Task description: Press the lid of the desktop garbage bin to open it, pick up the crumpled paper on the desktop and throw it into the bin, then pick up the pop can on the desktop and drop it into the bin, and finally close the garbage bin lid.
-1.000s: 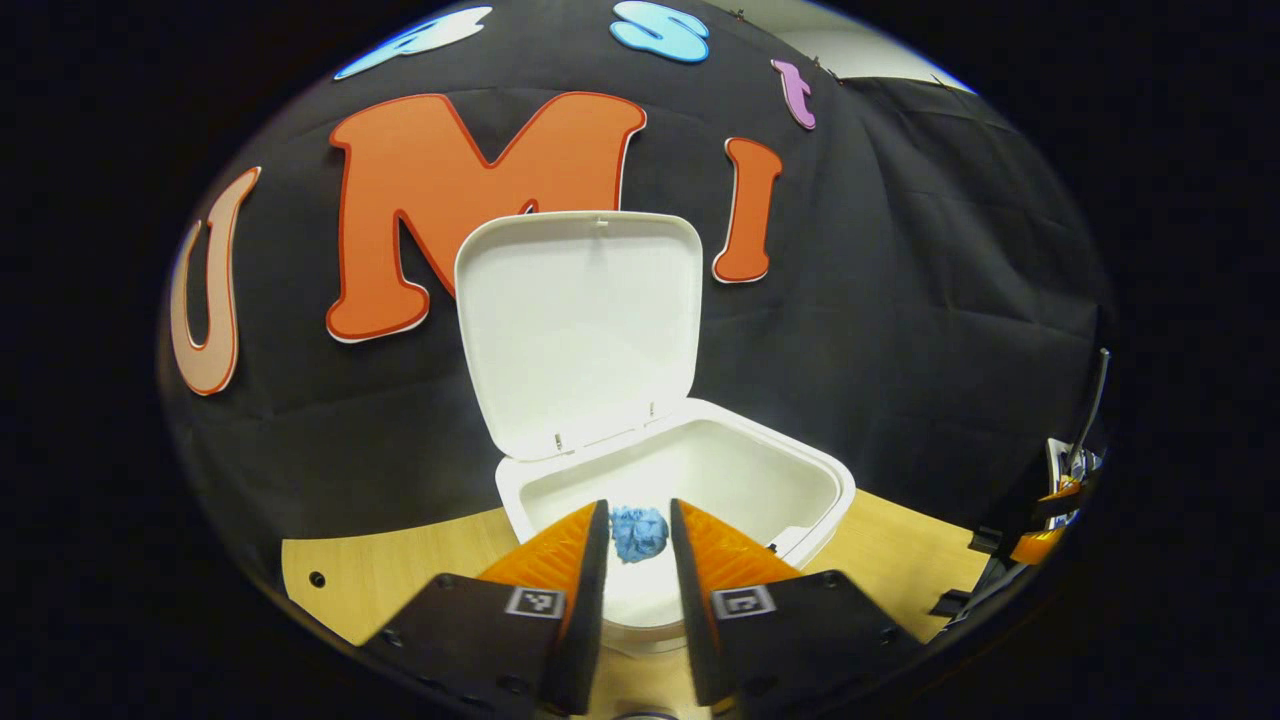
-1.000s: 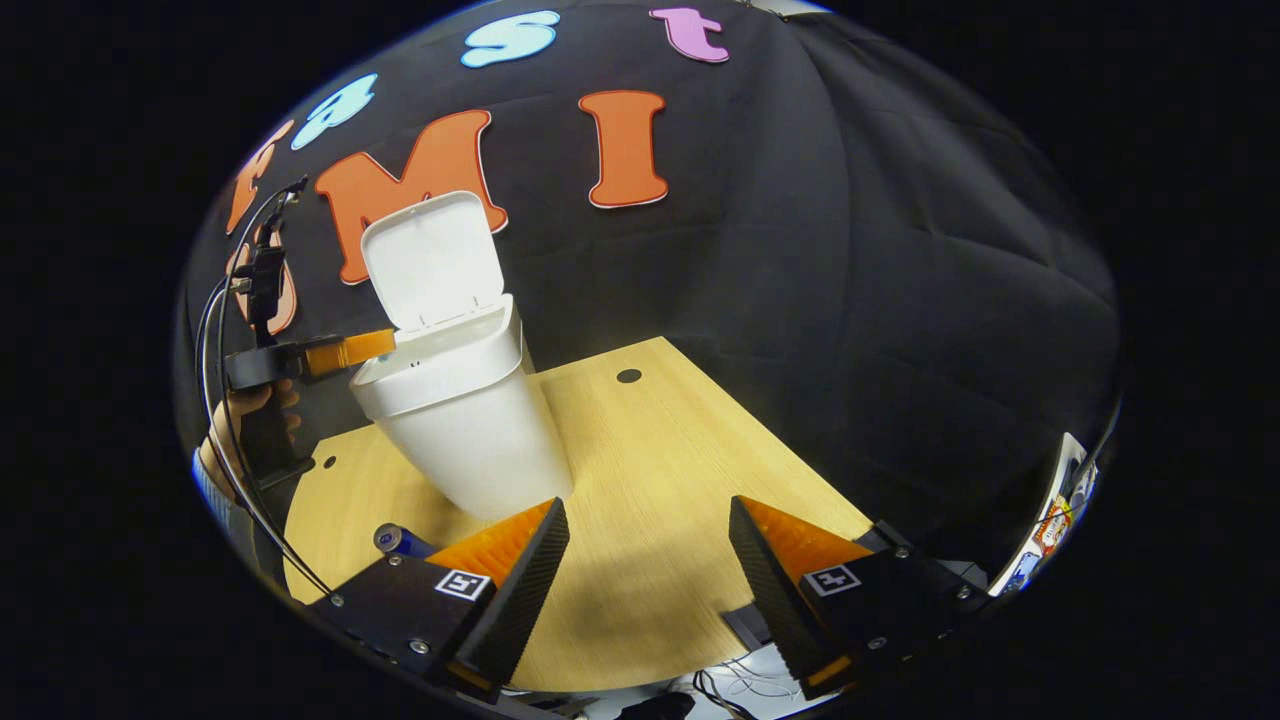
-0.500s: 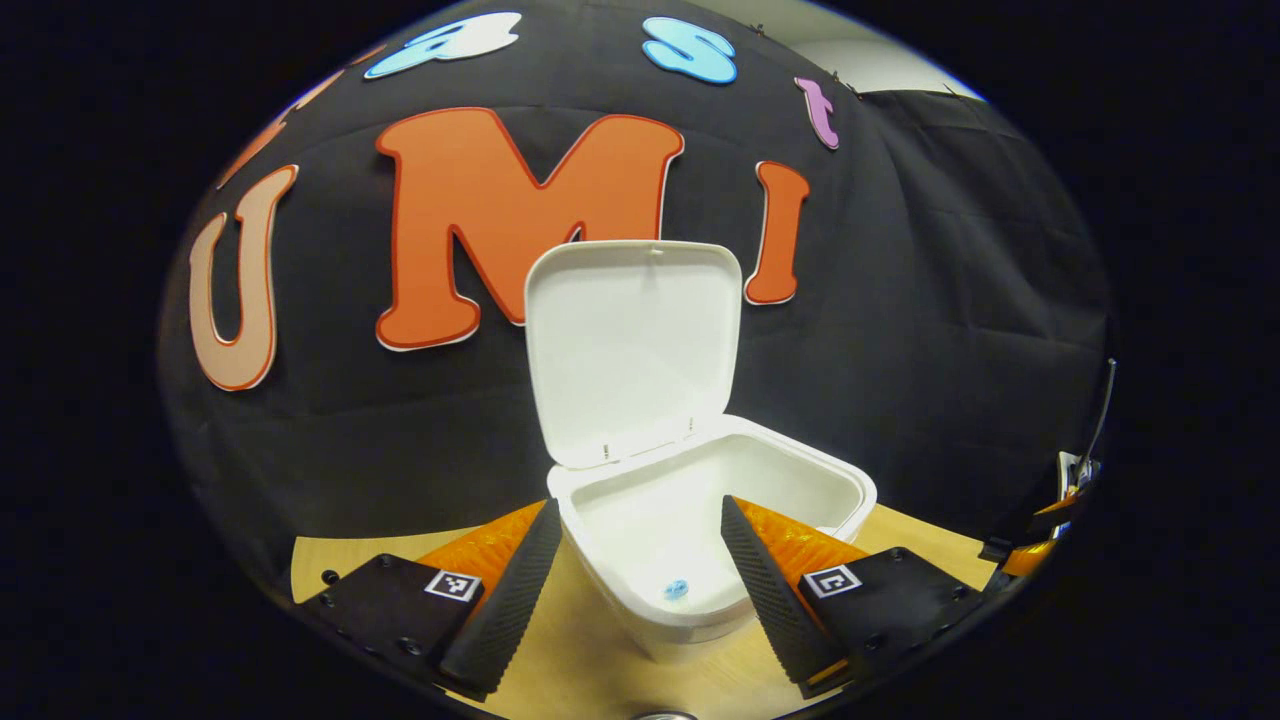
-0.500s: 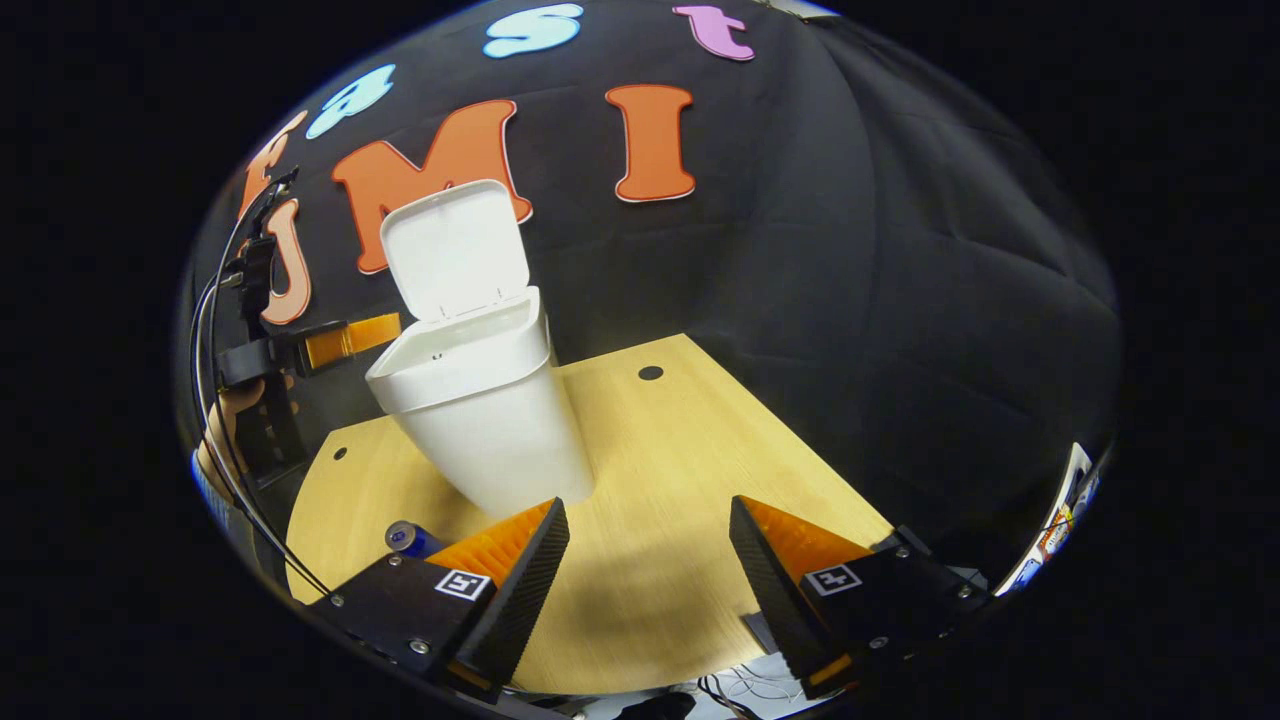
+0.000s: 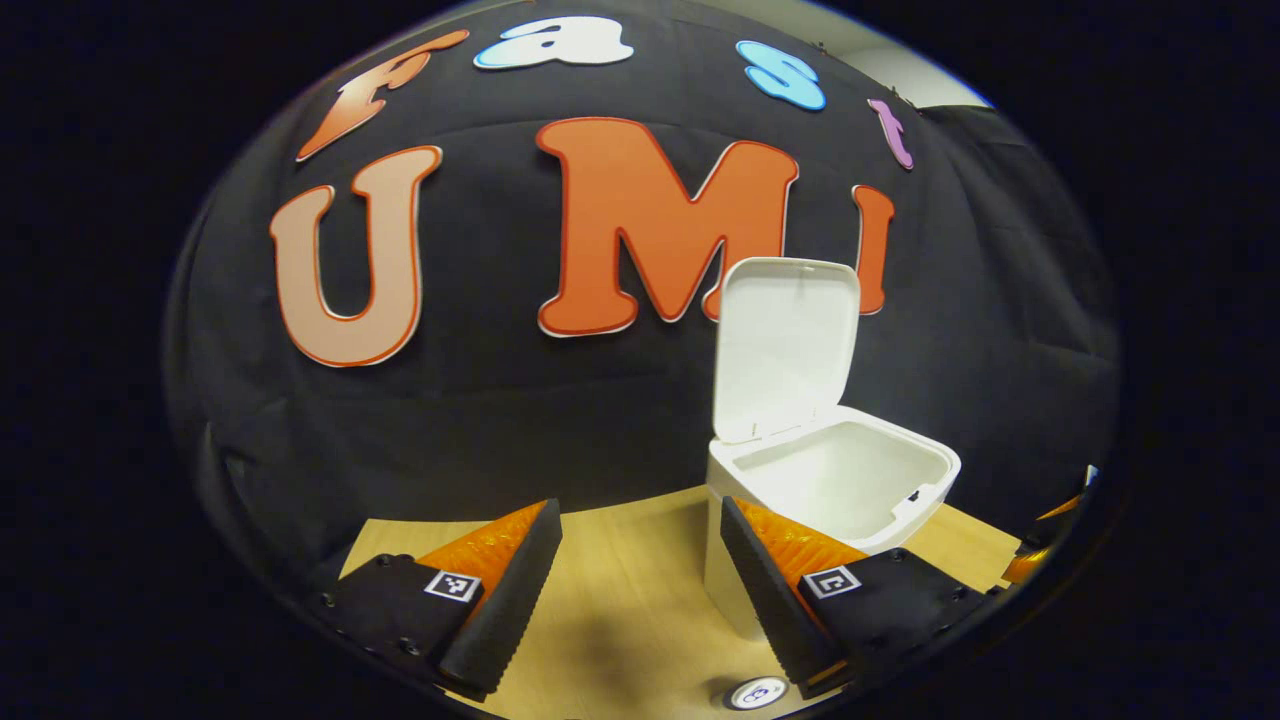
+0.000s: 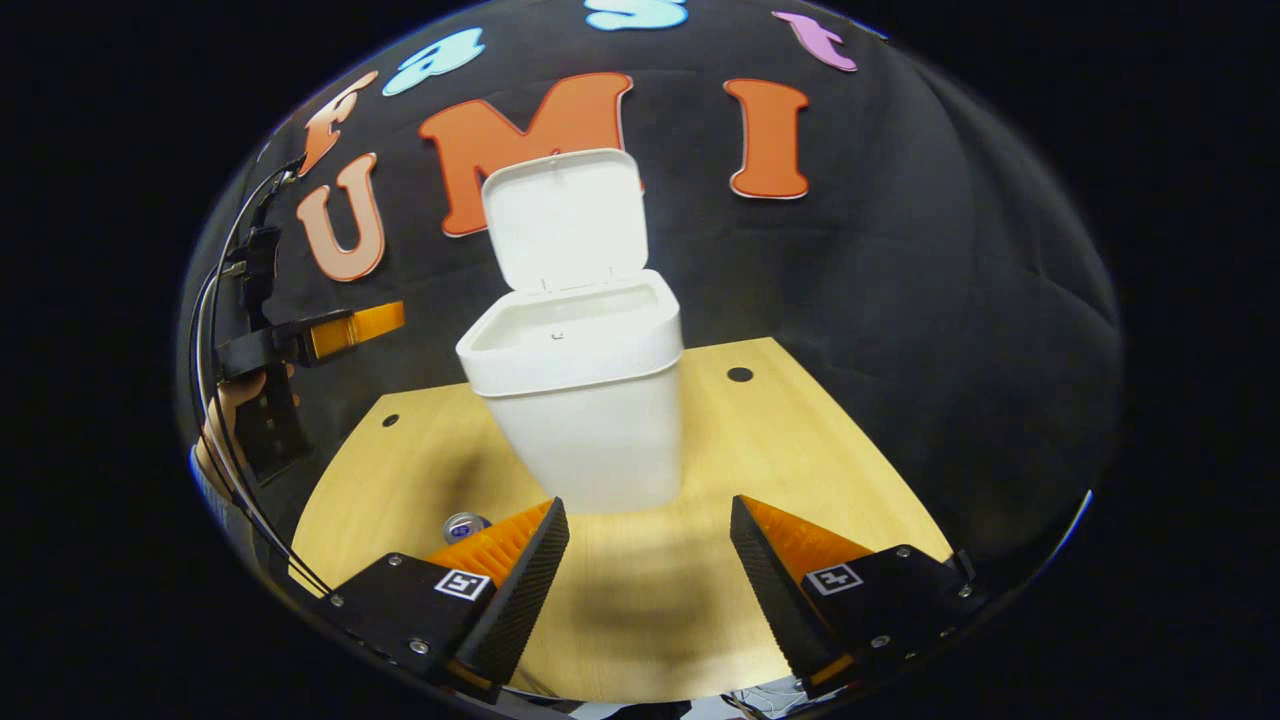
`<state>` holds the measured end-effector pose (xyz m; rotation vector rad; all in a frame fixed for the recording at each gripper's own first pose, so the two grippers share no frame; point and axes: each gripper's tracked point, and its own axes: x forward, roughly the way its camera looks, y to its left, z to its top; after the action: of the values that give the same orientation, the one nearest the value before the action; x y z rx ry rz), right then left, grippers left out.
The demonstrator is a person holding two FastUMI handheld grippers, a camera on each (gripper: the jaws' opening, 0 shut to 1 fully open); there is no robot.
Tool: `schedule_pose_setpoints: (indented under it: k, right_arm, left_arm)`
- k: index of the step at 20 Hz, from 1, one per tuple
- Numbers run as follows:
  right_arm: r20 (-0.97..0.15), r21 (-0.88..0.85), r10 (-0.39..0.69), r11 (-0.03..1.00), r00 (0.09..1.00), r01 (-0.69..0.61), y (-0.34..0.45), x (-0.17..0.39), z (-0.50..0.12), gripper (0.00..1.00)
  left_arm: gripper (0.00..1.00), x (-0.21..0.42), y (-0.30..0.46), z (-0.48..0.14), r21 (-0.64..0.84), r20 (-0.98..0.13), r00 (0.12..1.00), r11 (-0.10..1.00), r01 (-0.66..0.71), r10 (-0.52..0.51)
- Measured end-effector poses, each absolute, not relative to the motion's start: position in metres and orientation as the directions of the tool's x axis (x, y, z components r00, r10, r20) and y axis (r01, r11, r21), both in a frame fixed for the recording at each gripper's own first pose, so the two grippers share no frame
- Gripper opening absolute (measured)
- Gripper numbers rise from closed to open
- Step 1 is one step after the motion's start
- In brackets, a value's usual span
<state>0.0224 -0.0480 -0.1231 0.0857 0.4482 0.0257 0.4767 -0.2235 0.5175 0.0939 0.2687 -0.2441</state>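
Note:
The white garbage bin (image 6: 580,400) stands on the wooden desk (image 6: 800,450) with its lid (image 6: 563,218) raised upright. In the left gripper view the bin (image 5: 840,480) sits to the right, lid (image 5: 785,345) up; its inside shows no paper from here. My left gripper (image 5: 640,580) is open and empty, left of the bin. It also shows at the left of the right gripper view, the left gripper (image 6: 355,325) held by a hand (image 6: 235,400). The pop can (image 6: 465,525) stands just behind my right gripper's left finger. My right gripper (image 6: 648,575) is open, facing the bin.
Two small round holes (image 6: 740,374) mark the desk near its back edge. A can top (image 5: 757,693) shows at the bottom edge of the left gripper view. Black cloth walls close the booth behind and to the right.
The left gripper opened, let the blue paper fall into the bin, then drew back left. The right gripper has swung left, bringing the bin to its centre.

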Motion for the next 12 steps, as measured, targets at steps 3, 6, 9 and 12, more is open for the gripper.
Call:
schedule_pose_setpoints:
  k: [3,6,9,12]
  right_arm:
    - [-0.445,0.074,0.109,0.994,0.889,-0.085,-0.012,0.032,-0.125,0.99]
    - [-0.461,0.059,0.166,0.986,0.872,-0.156,0.022,0.041,-0.132,0.99]
    - [-0.482,0.045,0.214,0.974,0.849,-0.220,0.053,0.045,-0.140,0.99]
    - [-0.506,0.016,0.241,0.963,0.828,-0.271,0.079,0.049,-0.150,0.99]
  left_arm:
    - [1.00,0.466,-0.179,0.517,0.065,-0.274,0.947,0.979,0.191,-0.167]
    - [1.00,0.457,-0.138,0.515,0.072,-0.269,0.958,0.989,0.128,-0.104]
    - [1.00,0.452,-0.099,0.520,0.083,-0.271,0.961,0.993,0.084,-0.058]
    - [1.00,0.446,-0.071,0.512,0.092,-0.261,0.965,0.995,0.036,-0.011]
